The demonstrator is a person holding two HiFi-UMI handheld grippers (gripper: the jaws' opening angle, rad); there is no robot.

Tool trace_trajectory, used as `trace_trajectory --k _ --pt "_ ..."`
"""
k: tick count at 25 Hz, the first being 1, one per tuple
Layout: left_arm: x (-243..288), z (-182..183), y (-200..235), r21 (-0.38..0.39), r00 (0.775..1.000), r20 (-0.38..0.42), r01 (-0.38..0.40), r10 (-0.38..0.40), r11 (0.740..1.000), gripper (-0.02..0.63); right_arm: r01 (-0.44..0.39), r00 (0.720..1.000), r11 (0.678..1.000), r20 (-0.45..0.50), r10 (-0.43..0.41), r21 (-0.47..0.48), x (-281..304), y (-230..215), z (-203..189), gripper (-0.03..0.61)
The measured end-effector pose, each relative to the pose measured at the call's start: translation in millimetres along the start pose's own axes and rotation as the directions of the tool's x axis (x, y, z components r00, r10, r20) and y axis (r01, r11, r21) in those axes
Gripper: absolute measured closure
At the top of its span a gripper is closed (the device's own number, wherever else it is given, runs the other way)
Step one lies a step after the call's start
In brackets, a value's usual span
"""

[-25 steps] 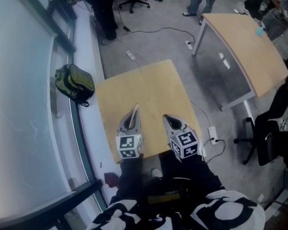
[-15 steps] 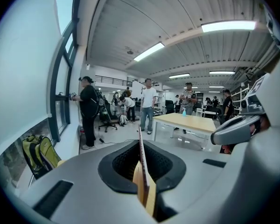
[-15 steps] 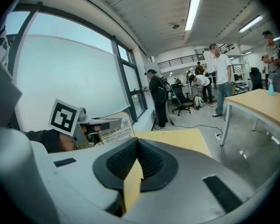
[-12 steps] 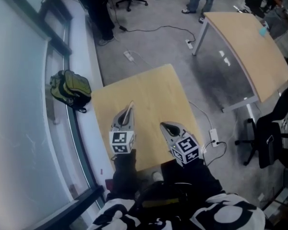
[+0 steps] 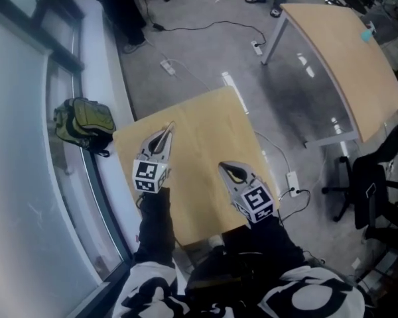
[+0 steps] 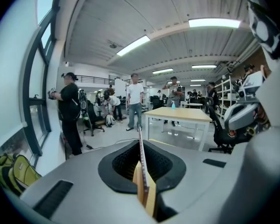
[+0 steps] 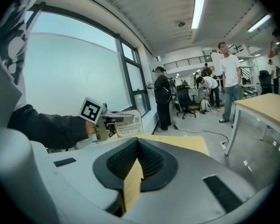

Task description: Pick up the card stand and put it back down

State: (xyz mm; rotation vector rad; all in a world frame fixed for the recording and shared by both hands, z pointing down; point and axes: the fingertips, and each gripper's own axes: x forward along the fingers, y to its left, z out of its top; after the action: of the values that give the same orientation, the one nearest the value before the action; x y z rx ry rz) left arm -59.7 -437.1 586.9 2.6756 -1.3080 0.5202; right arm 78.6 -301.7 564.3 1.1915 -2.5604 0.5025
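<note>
L gripper [image 5: 163,133] is clamped shut on the card stand [image 7: 129,123], pinching the thin card edge-on. It's held over the left part of the table [image 5: 205,128], prob clear of the top. R gripper [image 5: 224,168] is closed on nothing, just beside it over the table. Main risk imo: the grip is on a slim panel only, so any jerk could let it pivot or slide in the pads. It's also near the table's left edge, so set down tilted or too far over, it tips or drops off twd the backpack [image 5: 86,119]
</note>
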Motion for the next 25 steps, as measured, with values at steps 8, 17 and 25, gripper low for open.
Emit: trace_trajectory --k 8,17,25 --pt "70 -3 30 0.011 0.984 0.026 0.176 -0.177 0.984 0.592 -0.027 1.000 0.999 0.000 0.027 0.029 48 -47 -5 0.558" --pt "138 -18 14 0.025 0.889 0.027 0.456 -0.457 0.890 0.592 -0.114 0.993 0.993 0.009 0.114 -0.005 85 -70 -7 0.558" --pt "165 -42 -15 -0.014 0.800 -0.002 0.600 -0.600 0.800 0.592 -0.119 0.993 0.993 -0.015 0.119 -0.009 87 -78 -15 0.558"
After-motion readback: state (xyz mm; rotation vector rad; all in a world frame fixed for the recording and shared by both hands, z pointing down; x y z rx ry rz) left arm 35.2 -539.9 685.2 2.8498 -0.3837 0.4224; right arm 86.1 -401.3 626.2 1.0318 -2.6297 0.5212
